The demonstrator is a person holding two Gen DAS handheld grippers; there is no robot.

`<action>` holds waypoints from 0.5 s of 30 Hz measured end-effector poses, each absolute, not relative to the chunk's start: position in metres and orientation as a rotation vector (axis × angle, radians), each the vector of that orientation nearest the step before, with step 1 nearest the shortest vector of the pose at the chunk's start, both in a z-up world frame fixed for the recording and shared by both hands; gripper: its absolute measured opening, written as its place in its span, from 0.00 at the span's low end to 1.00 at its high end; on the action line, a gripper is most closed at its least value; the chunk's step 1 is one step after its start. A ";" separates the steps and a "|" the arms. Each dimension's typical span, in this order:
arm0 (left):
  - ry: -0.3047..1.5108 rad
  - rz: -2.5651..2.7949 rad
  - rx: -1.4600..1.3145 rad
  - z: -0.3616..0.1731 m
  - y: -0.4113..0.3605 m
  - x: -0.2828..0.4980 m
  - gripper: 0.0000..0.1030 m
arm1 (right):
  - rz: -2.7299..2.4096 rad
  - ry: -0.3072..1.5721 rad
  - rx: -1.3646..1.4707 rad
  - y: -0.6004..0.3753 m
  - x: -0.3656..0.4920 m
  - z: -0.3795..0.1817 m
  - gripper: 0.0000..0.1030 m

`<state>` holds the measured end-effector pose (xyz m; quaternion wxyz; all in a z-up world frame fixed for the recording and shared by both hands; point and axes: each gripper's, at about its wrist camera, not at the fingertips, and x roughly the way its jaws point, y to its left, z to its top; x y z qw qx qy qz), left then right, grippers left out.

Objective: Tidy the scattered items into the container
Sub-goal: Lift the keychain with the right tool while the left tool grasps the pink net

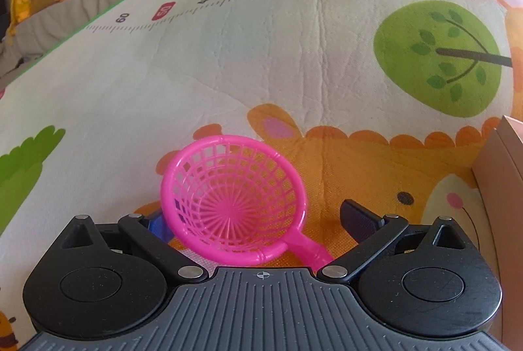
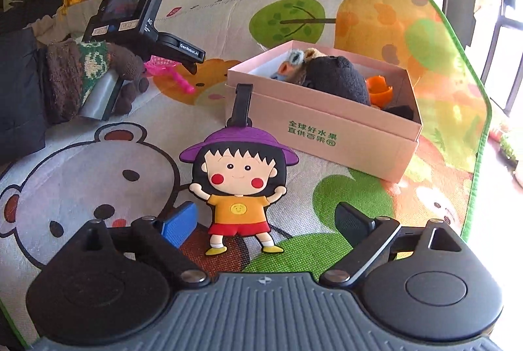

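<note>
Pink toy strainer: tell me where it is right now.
The pink toy strainer lies on the play mat, between the left gripper's open fingers, left of the pink box.

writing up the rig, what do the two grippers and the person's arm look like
Both grippers, left gripper and right gripper, match: black linkage arms with silver pins, ribbed grey body, one blue pad, one black. The left carries a small screen. The hand wears a brown knit glove, green-patterned cuff.
</note>
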<state>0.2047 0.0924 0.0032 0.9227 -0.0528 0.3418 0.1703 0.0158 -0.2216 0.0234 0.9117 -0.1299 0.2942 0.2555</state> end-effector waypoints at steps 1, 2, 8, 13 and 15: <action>0.694 0.329 -0.094 0.004 0.091 0.201 0.82 | 0.543 0.601 -0.296 -0.216 0.018 0.024 0.99; 0.692 0.308 -0.084 0.005 0.089 0.198 0.77 | 0.559 0.598 -0.326 -0.211 0.020 0.023 0.99; 0.703 0.186 -0.102 0.011 0.087 0.164 0.69 | 0.565 0.661 -0.351 -0.190 0.047 0.012 0.93; 0.719 0.014 -0.107 0.014 0.073 0.115 0.69 | 0.614 0.702 -0.316 -0.197 0.037 0.016 0.70; 0.722 -0.047 -0.122 0.017 0.065 0.096 0.69 | 0.619 0.705 -0.309 -0.204 0.029 0.015 0.70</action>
